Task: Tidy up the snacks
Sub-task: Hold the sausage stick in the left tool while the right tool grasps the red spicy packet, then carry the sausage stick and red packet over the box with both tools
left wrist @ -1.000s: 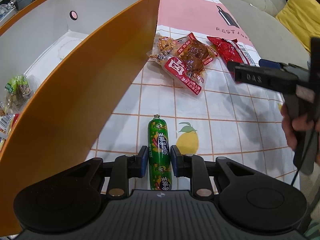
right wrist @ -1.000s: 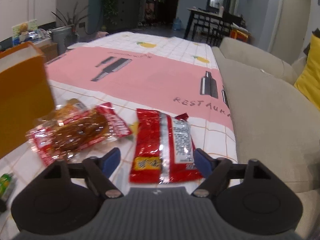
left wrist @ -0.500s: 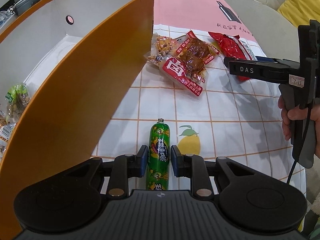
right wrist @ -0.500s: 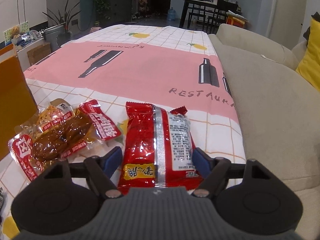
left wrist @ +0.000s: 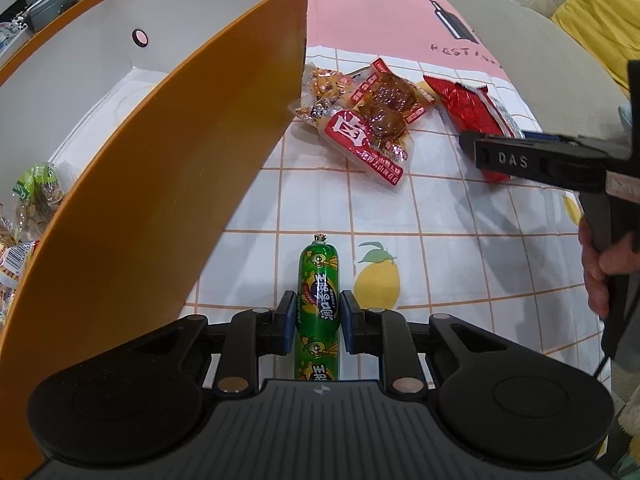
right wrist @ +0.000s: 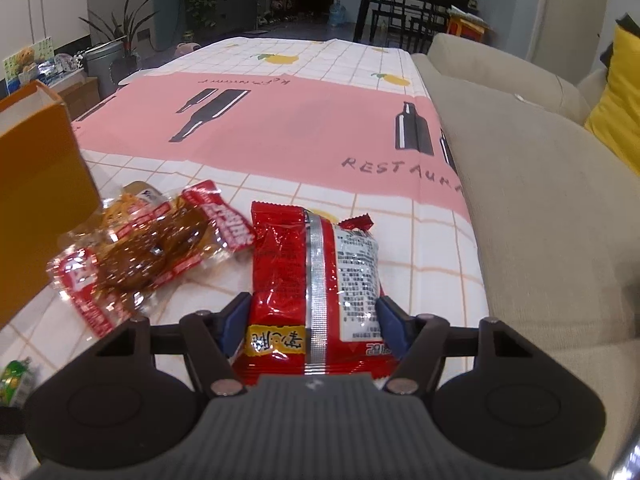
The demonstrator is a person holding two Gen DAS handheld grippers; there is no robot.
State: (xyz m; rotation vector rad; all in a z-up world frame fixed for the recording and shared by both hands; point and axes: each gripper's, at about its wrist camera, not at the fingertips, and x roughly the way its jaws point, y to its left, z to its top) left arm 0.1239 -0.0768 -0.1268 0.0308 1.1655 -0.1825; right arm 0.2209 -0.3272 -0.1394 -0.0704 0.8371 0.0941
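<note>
A green sausage stick [left wrist: 318,276] lies on the checked tablecloth beside the orange box [left wrist: 180,184]. My left gripper [left wrist: 318,320] points down over it; its jaws are closing and both pads press the sausage's sides. A red foil snack packet [right wrist: 280,256] lies near the table's right edge. Around it my right gripper [right wrist: 314,316] has its jaws closing, the blue pads touching the packet's two long sides. In the left wrist view the same packet [left wrist: 468,108] shows partly behind the right gripper's dark finger [left wrist: 500,158].
Clear packs of brown snacks [left wrist: 376,120] lie overlapping between the box corner and the red packet. Several snacks [left wrist: 36,192] sit inside the white-lined box. A beige sofa [right wrist: 540,200] with a yellow cushion [left wrist: 600,20] borders the table on the right. A hand [left wrist: 604,264] holds the right gripper.
The right gripper's jaws have drawn in from wide apart until the pads meet the red packet's sides. The left gripper stays on the green sausage, its jaws a touch narrower.
</note>
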